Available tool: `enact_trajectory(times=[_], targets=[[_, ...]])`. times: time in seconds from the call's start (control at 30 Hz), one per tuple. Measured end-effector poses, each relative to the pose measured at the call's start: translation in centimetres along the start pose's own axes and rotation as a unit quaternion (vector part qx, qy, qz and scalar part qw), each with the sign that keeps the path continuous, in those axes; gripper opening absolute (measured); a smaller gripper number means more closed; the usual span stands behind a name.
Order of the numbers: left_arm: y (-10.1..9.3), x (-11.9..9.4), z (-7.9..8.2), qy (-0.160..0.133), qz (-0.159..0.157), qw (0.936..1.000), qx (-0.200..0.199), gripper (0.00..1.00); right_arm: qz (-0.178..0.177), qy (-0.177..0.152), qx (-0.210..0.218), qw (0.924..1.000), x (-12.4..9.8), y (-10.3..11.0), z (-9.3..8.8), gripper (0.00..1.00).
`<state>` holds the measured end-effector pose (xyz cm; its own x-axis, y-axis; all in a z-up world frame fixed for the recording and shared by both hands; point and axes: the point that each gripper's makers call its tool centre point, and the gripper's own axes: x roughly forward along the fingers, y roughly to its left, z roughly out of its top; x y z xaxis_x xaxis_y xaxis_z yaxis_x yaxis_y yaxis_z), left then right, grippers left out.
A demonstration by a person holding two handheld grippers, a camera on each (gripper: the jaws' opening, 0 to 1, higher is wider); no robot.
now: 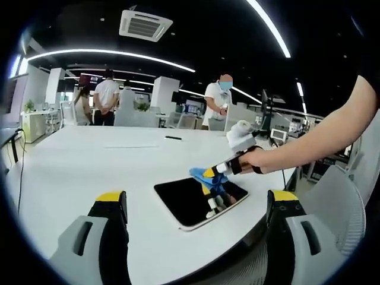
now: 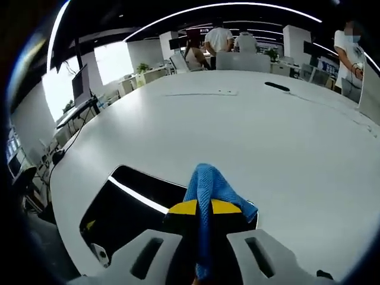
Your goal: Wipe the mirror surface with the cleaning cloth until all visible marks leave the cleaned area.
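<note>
While my right gripper (image 2: 205, 217) pinches the blue cloth (image 2: 209, 189) between closed jaws at the bottom centre of the right gripper view, the mirror (image 2: 127, 205) lies flat on the white table (image 2: 237, 136) just beneath and to the left. From my left gripper view, I see the cloth (image 1: 202, 174) touching the mirror (image 1: 190, 200) at centre frame, near the table edge. My left gripper (image 1: 199, 208) hangs spread and empty at the bottom. People stand far back, upper frame.

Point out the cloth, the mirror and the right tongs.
cloth (image 2: 209, 185), right gripper view, on the bunched blue fold.
mirror (image 1: 187, 200), left gripper view, on its bare dark glass.
right tongs (image 1: 209, 173), left gripper view, between their yellow tips.
</note>
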<state>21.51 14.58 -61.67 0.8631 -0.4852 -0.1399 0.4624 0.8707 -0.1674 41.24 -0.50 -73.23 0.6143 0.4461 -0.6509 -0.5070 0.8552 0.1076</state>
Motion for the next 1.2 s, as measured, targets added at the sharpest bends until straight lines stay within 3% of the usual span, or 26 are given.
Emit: enact_trajectory(times=[0.8,1.2], targets=[[0.1,-0.1,0.1,-0.004,0.002,1.0000,-0.005,0.96,0.085,0.003,-0.047,0.9953,3.6,10.0,1.6,0.01],[0.1,-0.1,0.1,-0.006,0.001,1.0000,-0.007,0.96,0.098,0.005,-0.073,0.9925,4.3,12.2,1.7,0.01]])
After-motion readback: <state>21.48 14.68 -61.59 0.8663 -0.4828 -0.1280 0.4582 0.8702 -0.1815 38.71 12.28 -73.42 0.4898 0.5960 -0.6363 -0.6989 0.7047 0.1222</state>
